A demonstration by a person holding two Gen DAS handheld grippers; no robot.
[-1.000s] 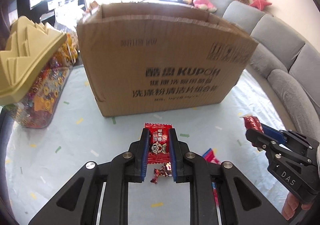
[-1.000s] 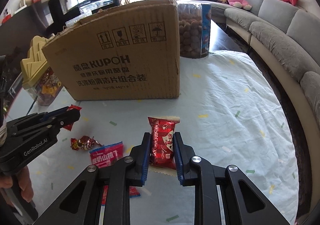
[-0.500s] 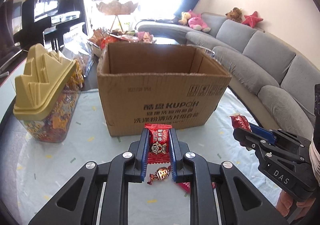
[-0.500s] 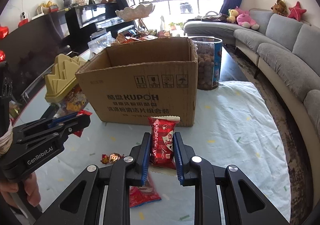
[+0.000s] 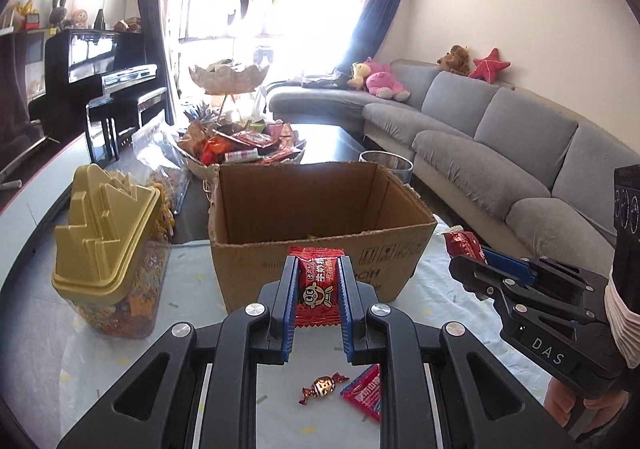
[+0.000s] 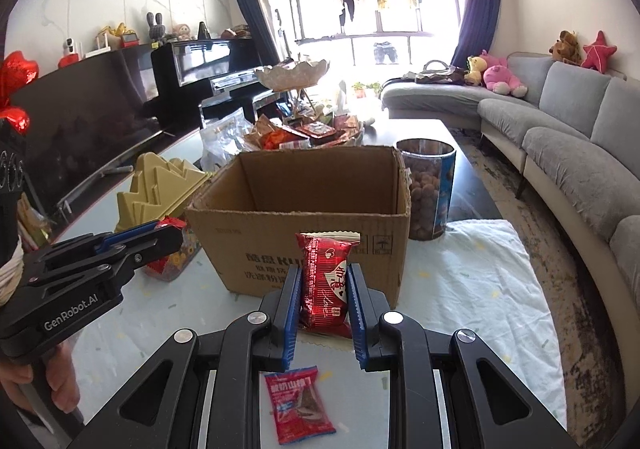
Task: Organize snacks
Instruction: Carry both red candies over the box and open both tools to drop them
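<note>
Red foil marks both loads: the left gripper [image 5: 317, 291] is clamped on a small red candy packet [image 5: 317, 286] printed with a cartoon face, and the right gripper [image 6: 323, 291] is clamped on a taller red wafer packet [image 6: 326, 281], each packet standing upright between narrowly spaced blue pads. In both wrist views the open cardboard box [image 5: 320, 209] sits at twelve o'clock just beyond the fingertips, its near rim roughly level with the packet tops and its mouth clear of flaps; only a small scrap shows on its floor. The step in hand appears to be the carry to the box, and the next move likely calls for bringing each gripper forward over the near wall, then spreading the fingers so the packets drop inside. The near cardboard edge is the main thing to clear. In the left view the right gripper lies at three o'clock, so the two tools are close together and may need to take turns. A gold-lidded jar [image 5: 108, 249] stands at nine o'clock beside the box, and a clear tub of brown snacks [image 6: 430, 193] at one o'clock in the right view, narrowing room at the sides. On the table at six o'clock a wrapped toffee [image 5: 323, 387] and a flat red sachet [image 6: 301, 403] remain to be gathered.
</note>
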